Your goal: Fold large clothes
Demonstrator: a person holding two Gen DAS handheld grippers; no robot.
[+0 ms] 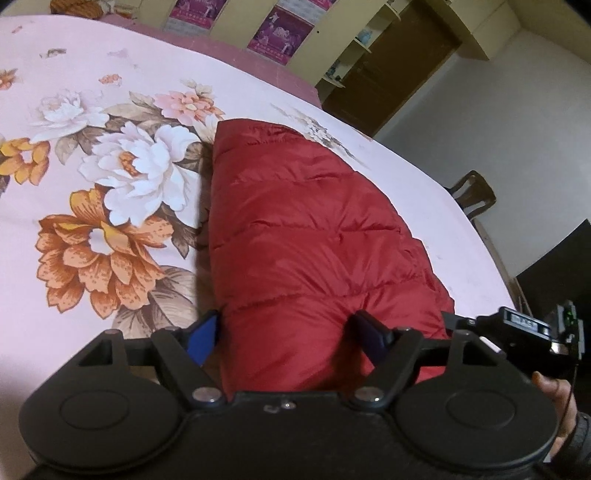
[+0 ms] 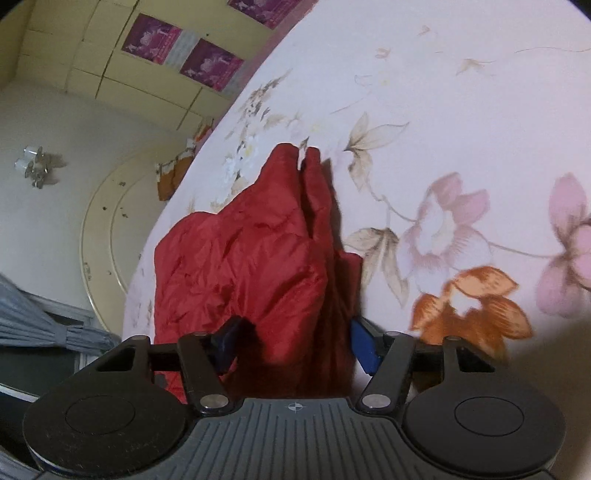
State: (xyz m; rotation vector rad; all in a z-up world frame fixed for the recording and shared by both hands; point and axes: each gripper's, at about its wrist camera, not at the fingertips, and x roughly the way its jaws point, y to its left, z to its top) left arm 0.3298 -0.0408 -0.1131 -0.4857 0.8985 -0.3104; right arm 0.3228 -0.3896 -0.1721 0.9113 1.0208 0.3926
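Note:
A red quilted puffer jacket (image 1: 295, 229) lies folded on a pink floral bedsheet (image 1: 110, 166). My left gripper (image 1: 288, 334) is open, its blue fingers (image 1: 201, 336) straddling the jacket's near end with padded fabric between them. In the right wrist view the jacket (image 2: 258, 251) lies crumpled near the bed's edge, one narrow part reaching away. My right gripper (image 2: 299, 345) is open too, with the jacket's near edge between its blue fingers (image 2: 364, 345). The right gripper (image 1: 524, 328) also shows at the left view's right edge, held by a hand.
The floral sheet (image 2: 461, 147) covers the whole bed. Beyond its far edge stand yellow cabinets with purple posters (image 1: 280, 33). A dark wooden chair (image 1: 474, 194) and a black object (image 1: 561, 258) stand beside the bed on the right. A grey curtain (image 2: 40, 317) hangs at lower left.

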